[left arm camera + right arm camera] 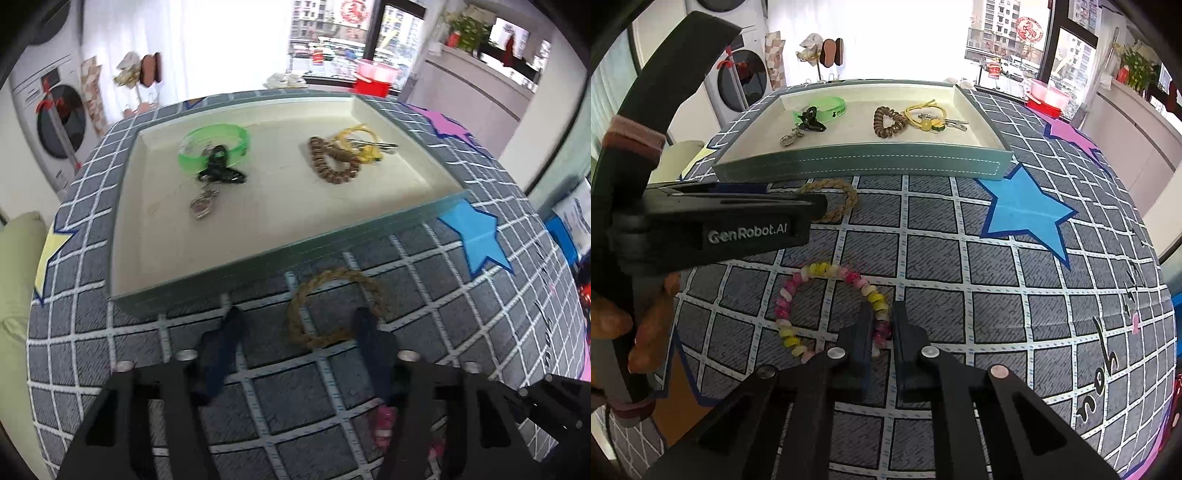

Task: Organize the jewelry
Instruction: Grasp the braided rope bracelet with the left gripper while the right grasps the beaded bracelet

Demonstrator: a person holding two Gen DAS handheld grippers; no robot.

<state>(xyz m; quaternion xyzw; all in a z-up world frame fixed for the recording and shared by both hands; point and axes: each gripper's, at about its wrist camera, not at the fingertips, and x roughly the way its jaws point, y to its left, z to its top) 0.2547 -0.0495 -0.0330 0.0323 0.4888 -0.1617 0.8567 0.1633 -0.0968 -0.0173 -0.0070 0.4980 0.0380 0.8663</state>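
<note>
A cream-lined teal tray (258, 254) (860, 166) holds a green bangle (214, 146), a black clip (219, 170), a metal charm (202, 206), a brown spiral tie (332, 162) and yellow ties with a key (364, 146). A tan braided rope ring (334, 308) (831, 201) lies on the grid cloth in front of the tray. My left gripper (297, 317) is open, its fingers astride the ring's left part. My right gripper (882, 314) is shut on a pink-and-yellow bead bracelet (827, 306) lying on the cloth.
A blue star (476, 236) (1027, 210) and a purple star (1071, 136) are stuck on the cloth to the right of the tray. The left gripper body (713, 221) fills the left of the right wrist view. A red basin (1047, 96) stands behind the table.
</note>
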